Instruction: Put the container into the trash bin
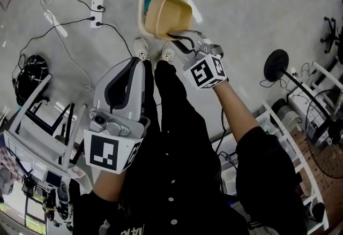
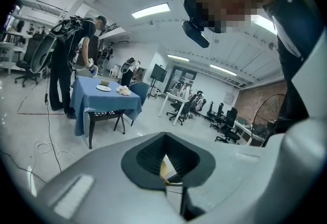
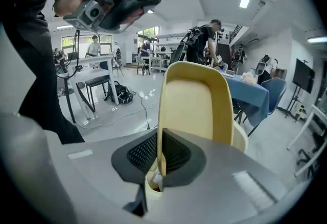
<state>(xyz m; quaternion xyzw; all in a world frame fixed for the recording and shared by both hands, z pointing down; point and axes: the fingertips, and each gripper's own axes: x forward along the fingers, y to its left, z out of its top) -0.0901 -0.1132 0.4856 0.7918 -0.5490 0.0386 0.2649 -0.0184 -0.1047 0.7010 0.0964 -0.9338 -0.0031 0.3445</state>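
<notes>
The tan container [image 1: 168,16] hangs tilted over the white trash bin [image 1: 142,9] at 12 o'clock — lid open.

container [image 1: 169,14]: 1 | trash bin [image 1: 141,12]: 1 | tongs: 2 (left tongs [image 1: 134,68], right tongs [image 1: 174,36])

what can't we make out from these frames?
- Inside of the trash bin: head view, the container held by the right gripper covers most of the opening.
- Gap between container and bin: head view looks straight down, no height cue; neither gripper view shows the bin.
- Pale sliver at the left gripper closed jaws: left gripper view, too small to identify.
- Things on the blue table: left gripper view, too small.
</notes>
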